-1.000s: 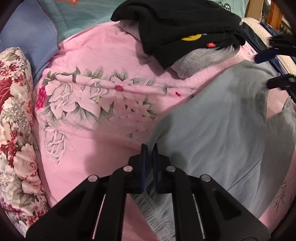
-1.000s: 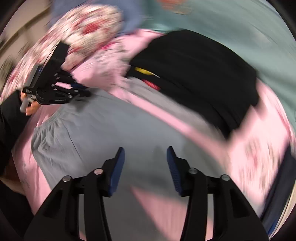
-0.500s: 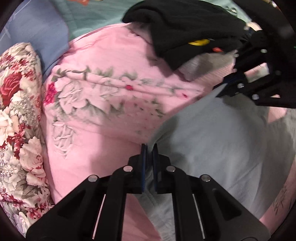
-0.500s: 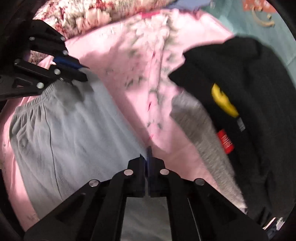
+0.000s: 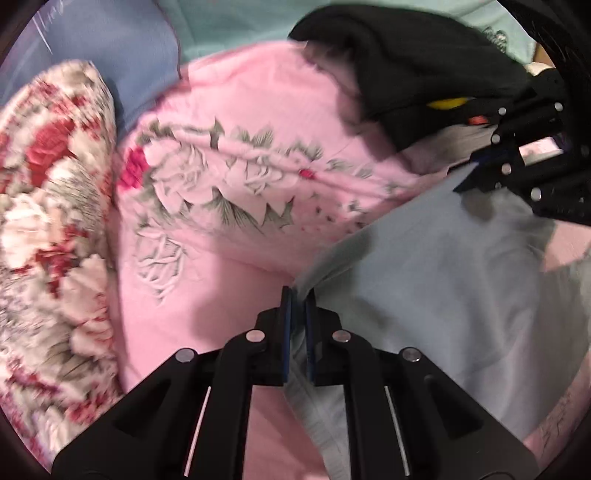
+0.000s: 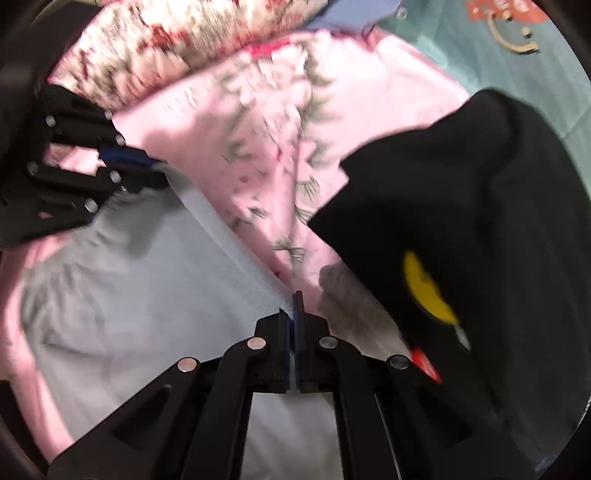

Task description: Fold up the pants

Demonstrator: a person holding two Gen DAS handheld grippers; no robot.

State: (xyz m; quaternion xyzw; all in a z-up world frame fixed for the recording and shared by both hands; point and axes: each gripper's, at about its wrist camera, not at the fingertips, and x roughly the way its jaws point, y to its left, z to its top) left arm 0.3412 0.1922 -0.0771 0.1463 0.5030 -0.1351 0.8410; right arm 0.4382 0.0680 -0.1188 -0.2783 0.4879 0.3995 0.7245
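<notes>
I see a pink floral bedspread, a red-rose quilt at its edge, and black clothing heaped on grey fabric.

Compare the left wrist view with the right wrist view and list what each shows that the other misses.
Only the left wrist view shows the gathered waistband running between the left gripper's fingers. Only the right wrist view shows the teal fabric's orange print. Both show the pale blue pants held taut between the left gripper and the right gripper, the pink floral blanket, the flowered pillow and the black garment.
</notes>
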